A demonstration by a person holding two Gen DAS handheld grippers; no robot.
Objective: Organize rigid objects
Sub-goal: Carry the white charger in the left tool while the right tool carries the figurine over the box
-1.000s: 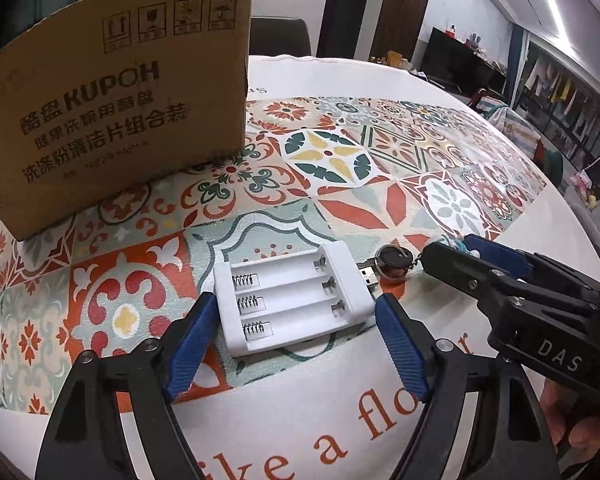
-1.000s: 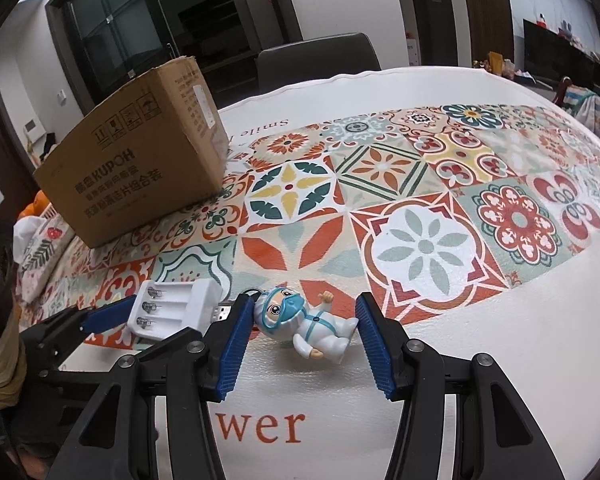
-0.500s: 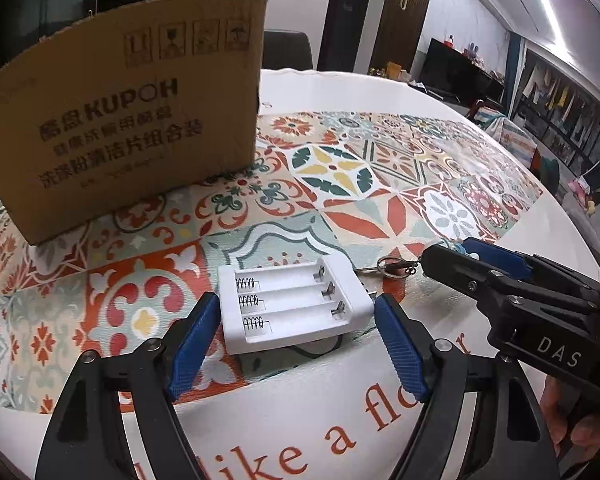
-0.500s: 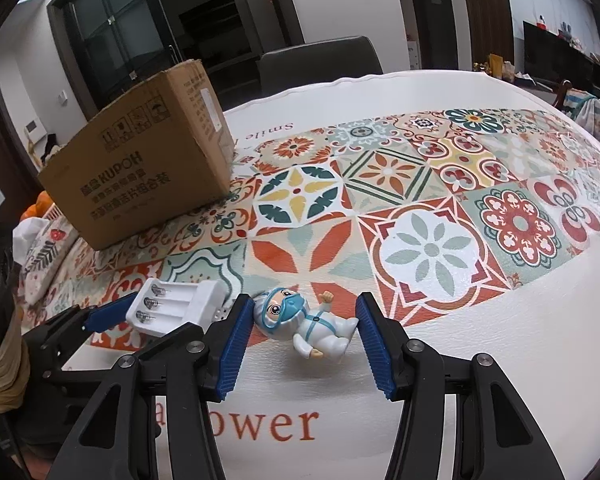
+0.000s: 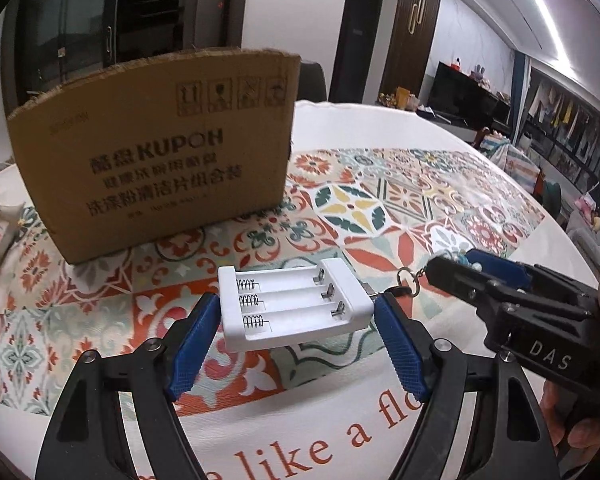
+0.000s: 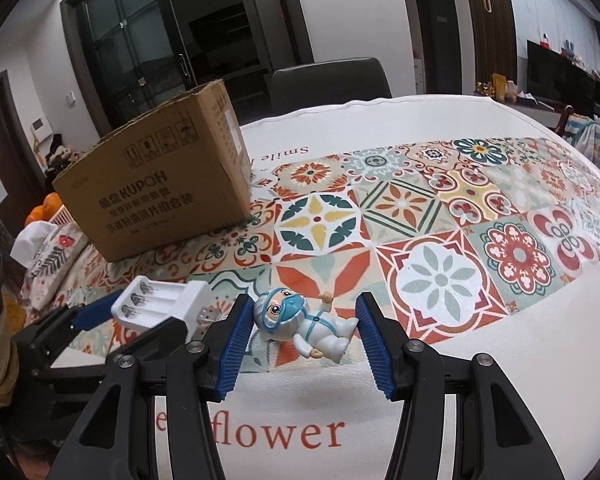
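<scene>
Two hand-held grippers, each with black plastic arms and ribbed blue pads, hover above a round table. The left gripper (image 5: pixel 296 334) clamps a white plastic battery holder (image 5: pixel 292 306) by its short ends, lifted clear of the cloth; the holder is a flat rectangular tray with three slots, each with a coiled metal spring. The right gripper (image 6: pixel 302 338) pinches a small glossy figurine (image 6: pixel 304 322) of a child in a white protective suit with blue goggles and mask, lying sideways between the pads, also raised off the surface. A metal key ring (image 5: pixel 408 280) dangles beside it. Below lies a smooth tablecloth (image 6: pixel 440 280) printed with square floral tiles in red, teal and yellow, bordered in white with rust lettering. Farther back stands an open brown corrugated cardboard box (image 5: pixel 156 160), rough-edged, printed with dark lettering. Beyond it sits a dark chair (image 6: pixel 328 80).
</scene>
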